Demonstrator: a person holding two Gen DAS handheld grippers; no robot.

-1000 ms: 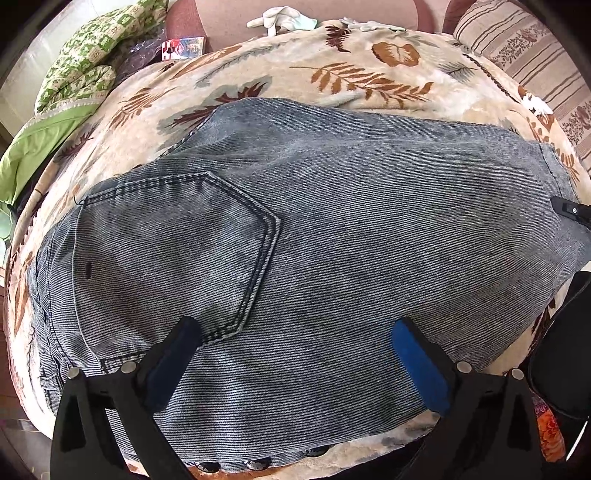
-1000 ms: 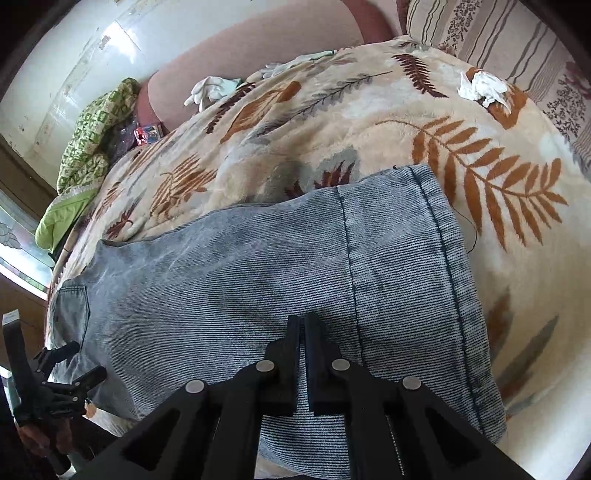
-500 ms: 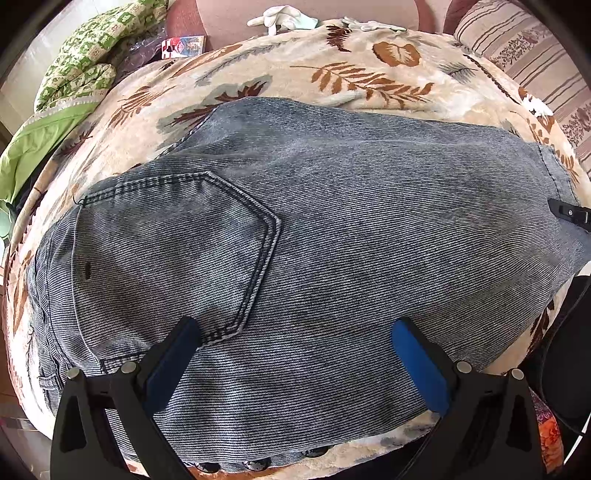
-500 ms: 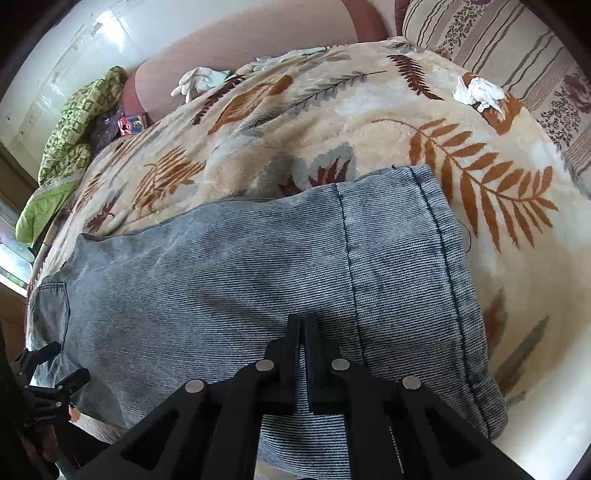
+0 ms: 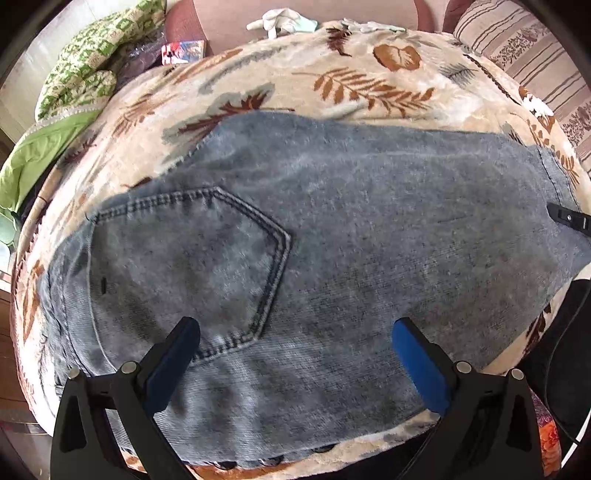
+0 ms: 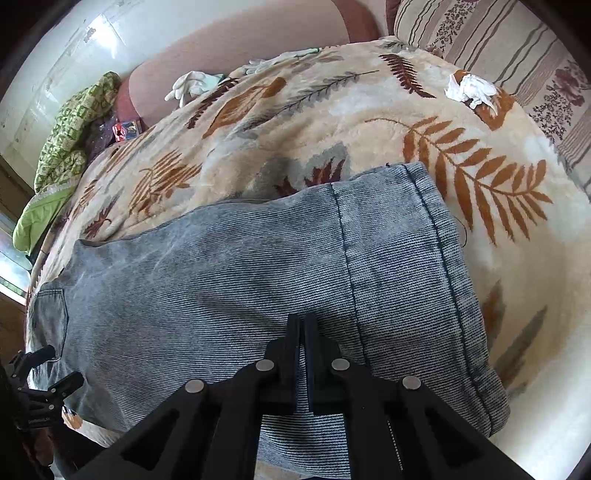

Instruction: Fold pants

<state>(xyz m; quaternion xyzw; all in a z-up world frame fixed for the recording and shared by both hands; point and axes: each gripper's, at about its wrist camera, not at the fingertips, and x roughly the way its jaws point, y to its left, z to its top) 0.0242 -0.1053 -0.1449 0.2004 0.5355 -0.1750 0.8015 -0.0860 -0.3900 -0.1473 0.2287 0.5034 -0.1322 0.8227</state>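
Grey-blue denim pants [image 5: 369, 240] lie flat and doubled lengthwise on a leaf-patterned blanket [image 5: 369, 85]. The back pocket [image 5: 184, 258] faces up at the left, and the hem is at the right. My left gripper [image 5: 295, 332] hangs open just above the waist end, its blue pads [image 5: 413, 354] wide apart with nothing between them. My right gripper [image 6: 301, 323] is shut over the leg part of the pants [image 6: 221, 295] near the hem, and no fold shows pinched in it. Its tip [image 5: 569, 221] shows on the fabric at the right edge of the left wrist view.
White gloves [image 5: 280, 22] lie at the blanket's far edge and a crumpled white tissue [image 6: 471, 90] sits at the far right. A green quilt [image 5: 85, 66] and a small colourful box [image 5: 183, 51] are at the far left. A striped cushion [image 5: 535, 55] stands behind on the right.
The right gripper has tilted slightly, so the pants sit a little lower in its view. The left gripper and the pants have kept still.
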